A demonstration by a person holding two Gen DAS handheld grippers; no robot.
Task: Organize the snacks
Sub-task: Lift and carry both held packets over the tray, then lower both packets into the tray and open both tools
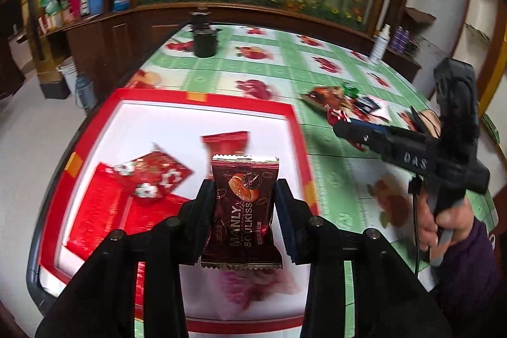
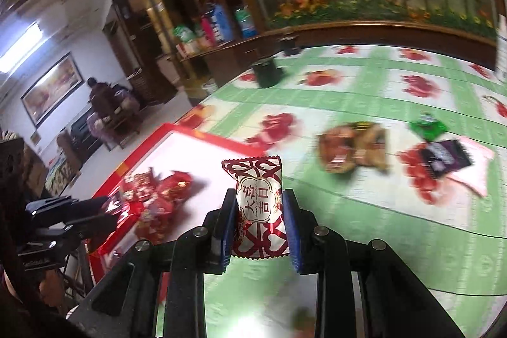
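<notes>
My left gripper [image 1: 242, 198] is shut on a dark red Manly Soulkiss snack packet [image 1: 242, 211], held upright above the red-rimmed white tray [image 1: 294, 129]. Red snack packets [image 1: 149, 176] lie in the tray's left part. My right gripper [image 2: 258, 211] is shut on a red and white candy packet [image 2: 258, 205], held above the table just right of the tray [image 2: 190, 137]. The right gripper also shows in the left wrist view [image 1: 348, 129], near a pile of loose snacks [image 1: 332, 98]. The left gripper shows at the left edge of the right wrist view [image 2: 104, 211].
The table has a green and white fruit-print cloth [image 1: 285, 59]. Loose snacks lie on it: a brown packet [image 2: 355, 148], a green one [image 2: 427, 125], a dark purple one [image 2: 443, 154]. A black cup [image 1: 205, 41] and a white bottle [image 1: 380, 43] stand at the far side.
</notes>
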